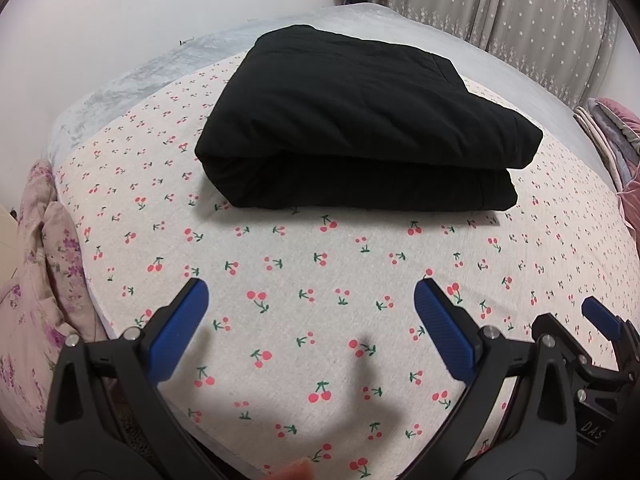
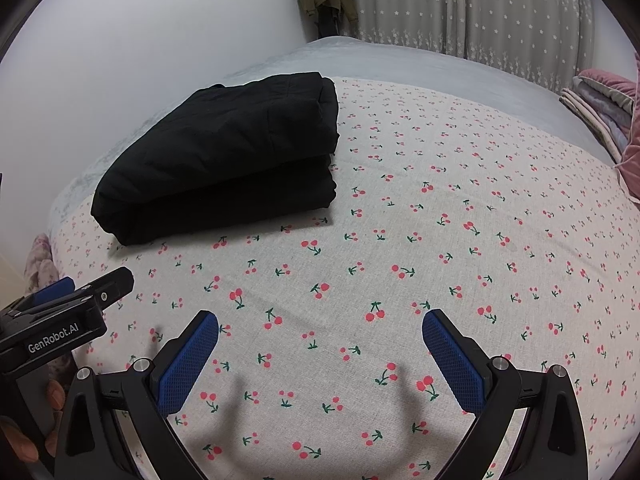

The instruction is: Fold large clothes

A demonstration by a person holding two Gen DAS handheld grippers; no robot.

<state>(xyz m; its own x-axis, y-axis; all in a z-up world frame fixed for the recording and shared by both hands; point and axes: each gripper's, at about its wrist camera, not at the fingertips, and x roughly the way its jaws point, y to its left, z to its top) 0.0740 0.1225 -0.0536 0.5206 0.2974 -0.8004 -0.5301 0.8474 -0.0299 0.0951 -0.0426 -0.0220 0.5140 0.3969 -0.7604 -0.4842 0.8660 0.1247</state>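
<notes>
A folded black garment (image 1: 360, 120) lies on the cherry-print bed (image 1: 320, 280); the left tool (image 1: 312, 304) and right tool (image 2: 320, 332) hover nearby, both spread wide and empty.

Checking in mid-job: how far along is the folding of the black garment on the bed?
Done: the black garment lies folded into a thick rectangular bundle on the cherry-print sheet. In hand: nothing; the left hand-held gripper and right hand-held gripper both hang open over bare sheet, short of the bundle. Left: apparently little, perhaps squaring the slightly offset top layer. No other unfolded garment is visible on the sheet.
</notes>
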